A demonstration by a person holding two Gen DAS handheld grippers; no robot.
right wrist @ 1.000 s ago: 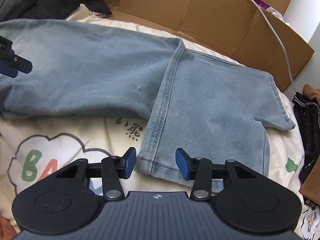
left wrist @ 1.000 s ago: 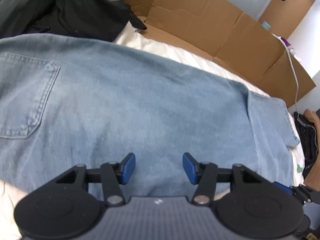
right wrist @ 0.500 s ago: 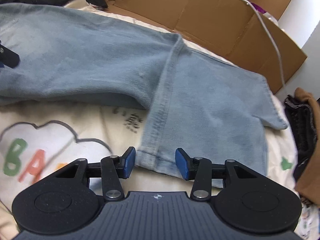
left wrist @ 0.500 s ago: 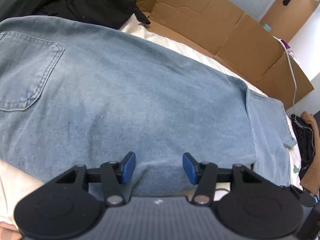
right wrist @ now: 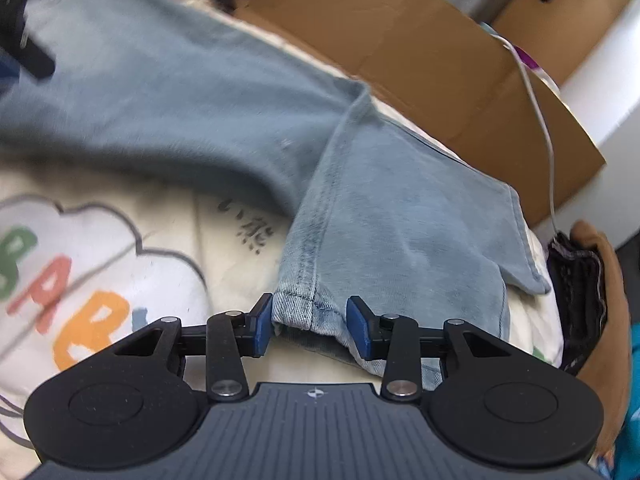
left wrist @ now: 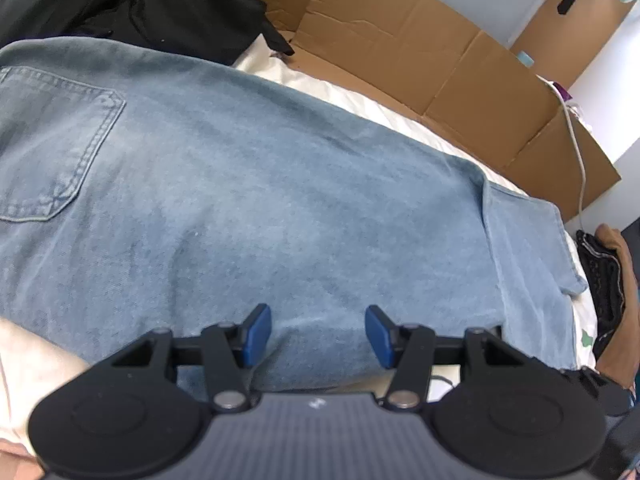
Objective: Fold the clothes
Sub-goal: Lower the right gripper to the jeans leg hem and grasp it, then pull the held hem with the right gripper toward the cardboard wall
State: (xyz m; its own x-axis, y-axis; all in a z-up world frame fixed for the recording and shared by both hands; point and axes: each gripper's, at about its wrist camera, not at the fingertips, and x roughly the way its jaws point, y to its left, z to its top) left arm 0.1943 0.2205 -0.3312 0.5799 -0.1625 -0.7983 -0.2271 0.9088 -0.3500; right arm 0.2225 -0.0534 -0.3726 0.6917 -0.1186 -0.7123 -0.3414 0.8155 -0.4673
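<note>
Right claw (right wrist: 308, 326): my jaws stand apart, straddling the hem of the jeans (right wrist: 400, 216) at the near edge; the pads flank the cloth but I cannot say they pinch it.
Left claw (left wrist: 318, 334): wide, holding nothing, hovering over the near edge of the thigh part of the jeans (left wrist: 280, 208).
Jeans: spread across the bed sheet (right wrist: 100, 272), back pocket (left wrist: 56, 148) at the far left, lower leg doubled over at a crease on the right so the hem points toward me.
Handling, as I judge it: denim is heavy and limp but fairly stiff at seams; it should drag, not slip, and will sag between two holds.
Where to hold: the stitched hem corner by my right claw, and the thick folded edge under my left, since seams give the pads more bite.
Stage: one fold lies in the leg; whether more follows I cannot tell.
Around: cardboard (left wrist: 420, 64) far, dark clothes (left wrist: 172, 12) far left, white cable (right wrist: 536, 92) right.
</note>
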